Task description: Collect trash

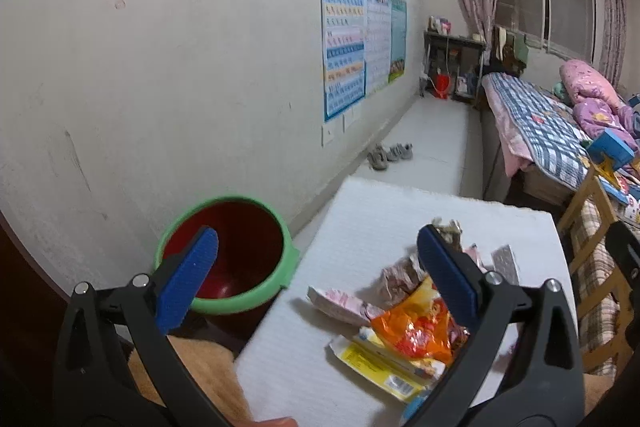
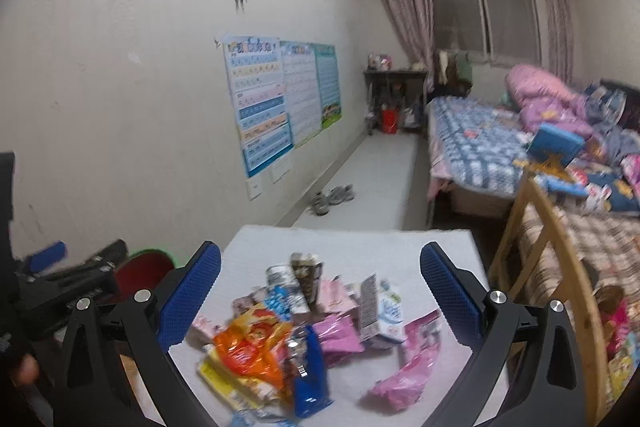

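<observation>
Both grippers, left gripper (image 1: 318, 269) and right gripper (image 2: 320, 285), are held with fingers apart above wrappers (image 2: 280, 339) piled on the counter (image 2: 352, 239).

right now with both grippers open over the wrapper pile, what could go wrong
1. The loose pile: the orange crinkled foil wrapper overlaps the yellow flat packet, so a pinch may drag neighbours along.
2. The green-rimmed red plastic bin sits beside and below the white foam board; a light wrapper could miss it.
3. The pink plastic wrapper lies near the board's right edge and might slide off.
</observation>
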